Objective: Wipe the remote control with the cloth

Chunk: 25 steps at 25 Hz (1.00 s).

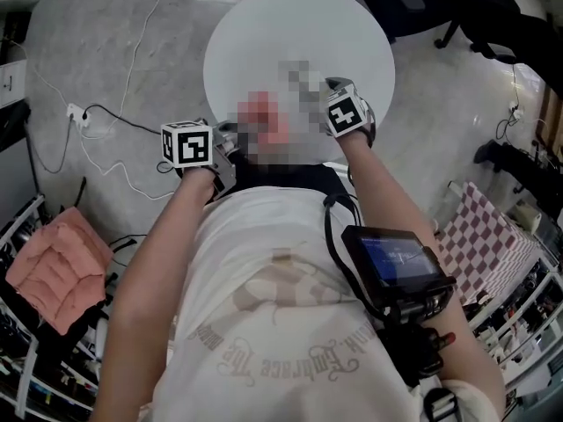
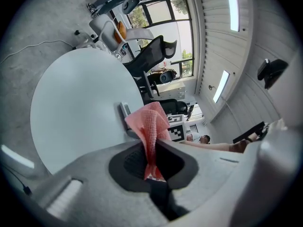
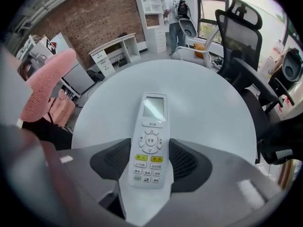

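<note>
The white remote control [image 3: 150, 143] lies face up between the jaws of my right gripper [image 3: 150, 159], which is shut on its lower end. It is held above the round white table [image 3: 203, 103]. My left gripper [image 2: 152, 148] is shut on a pink cloth [image 2: 151, 124], whose folded end sticks up past the jaws. In the left gripper view the remote [image 2: 125, 111] shows edge-on just beyond the cloth. In the right gripper view the cloth [image 3: 45, 84] hangs at the left, apart from the remote. In the head view both grippers [image 1: 220, 146] [image 1: 345, 112] meet at the table's near edge.
Black office chairs [image 3: 246, 46] stand past the table [image 1: 299, 33] on the far right. Cables and a power strip [image 1: 77, 115] lie on the floor at left. A pink cushion [image 1: 54, 266] and a checkered cloth [image 1: 482, 236] flank me. A person [image 3: 173, 13] stands by white shelves.
</note>
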Each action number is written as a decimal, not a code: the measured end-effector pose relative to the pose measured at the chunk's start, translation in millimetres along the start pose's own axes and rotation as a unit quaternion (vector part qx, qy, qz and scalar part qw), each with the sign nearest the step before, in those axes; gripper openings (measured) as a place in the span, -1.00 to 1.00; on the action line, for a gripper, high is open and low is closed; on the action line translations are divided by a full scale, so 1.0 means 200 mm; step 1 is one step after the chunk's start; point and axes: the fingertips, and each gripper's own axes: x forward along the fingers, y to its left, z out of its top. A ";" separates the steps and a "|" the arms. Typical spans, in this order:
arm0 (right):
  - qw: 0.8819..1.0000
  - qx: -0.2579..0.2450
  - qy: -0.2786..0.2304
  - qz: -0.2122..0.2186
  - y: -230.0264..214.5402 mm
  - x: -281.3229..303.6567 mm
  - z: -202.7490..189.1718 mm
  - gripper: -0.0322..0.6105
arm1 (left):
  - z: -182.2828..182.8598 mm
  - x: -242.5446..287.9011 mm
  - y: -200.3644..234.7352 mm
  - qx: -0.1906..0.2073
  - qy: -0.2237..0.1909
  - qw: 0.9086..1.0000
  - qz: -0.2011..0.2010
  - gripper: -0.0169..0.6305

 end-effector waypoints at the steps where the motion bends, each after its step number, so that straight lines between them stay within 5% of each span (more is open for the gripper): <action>1: 1.000 -0.009 -0.003 -0.002 0.00 0.00 0.01 -0.07 | 0.00 0.00 0.00 0.004 0.001 1.000 0.005 -0.89; 8: 1.000 0.004 -0.024 -0.007 0.01 -0.05 0.01 -0.07 | 0.04 -0.04 0.01 0.045 -0.002 0.998 0.039 -0.89; 18: 0.985 0.097 -0.140 -0.025 0.04 -0.41 0.08 -0.10 | 0.15 -0.07 -0.10 0.179 0.008 0.982 0.051 -0.89; 21: 0.987 0.086 -0.129 -0.035 0.06 -0.44 0.01 -0.11 | 0.15 -0.07 -0.15 0.198 0.011 0.979 0.045 -0.89; 23: 0.988 0.091 -0.117 -0.041 0.05 -0.41 -0.08 -0.37 | 0.13 -0.07 -0.17 0.198 0.012 0.979 0.043 -0.89; 25: 0.988 0.103 -0.106 -0.041 0.05 -0.36 -0.15 -0.37 | 0.11 -0.10 -0.17 0.193 0.015 0.980 0.044 -0.89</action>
